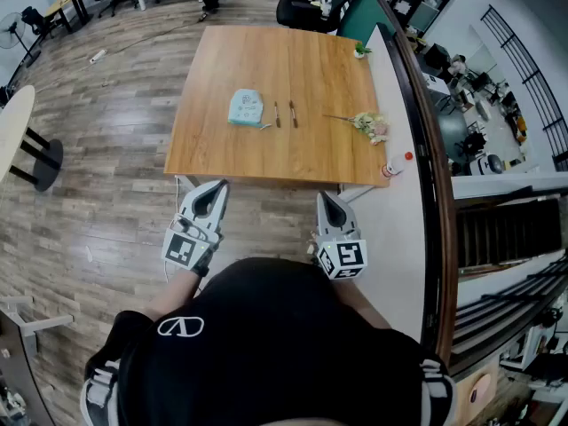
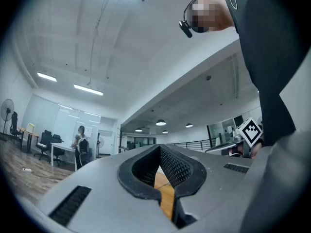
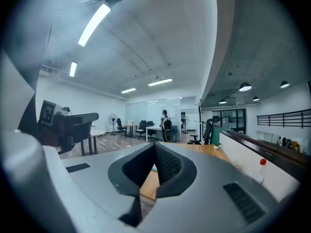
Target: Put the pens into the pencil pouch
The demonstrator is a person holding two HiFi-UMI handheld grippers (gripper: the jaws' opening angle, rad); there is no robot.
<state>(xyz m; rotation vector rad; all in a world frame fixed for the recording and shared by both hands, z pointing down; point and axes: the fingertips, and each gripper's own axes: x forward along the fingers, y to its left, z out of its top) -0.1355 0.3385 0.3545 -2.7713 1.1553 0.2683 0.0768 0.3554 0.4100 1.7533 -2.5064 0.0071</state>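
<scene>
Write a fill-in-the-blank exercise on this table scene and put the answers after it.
1. On the square wooden table lie ____ dark pens, side by side.
2. In the head view, the pens lie to the ____ of the light blue pencil pouch.
3. The left gripper and the right gripper are empty, and the jaws of both are ____.
4. The small bottle on the white ledge has a ____ cap.

Missing words: two; right; shut; red.
</scene>
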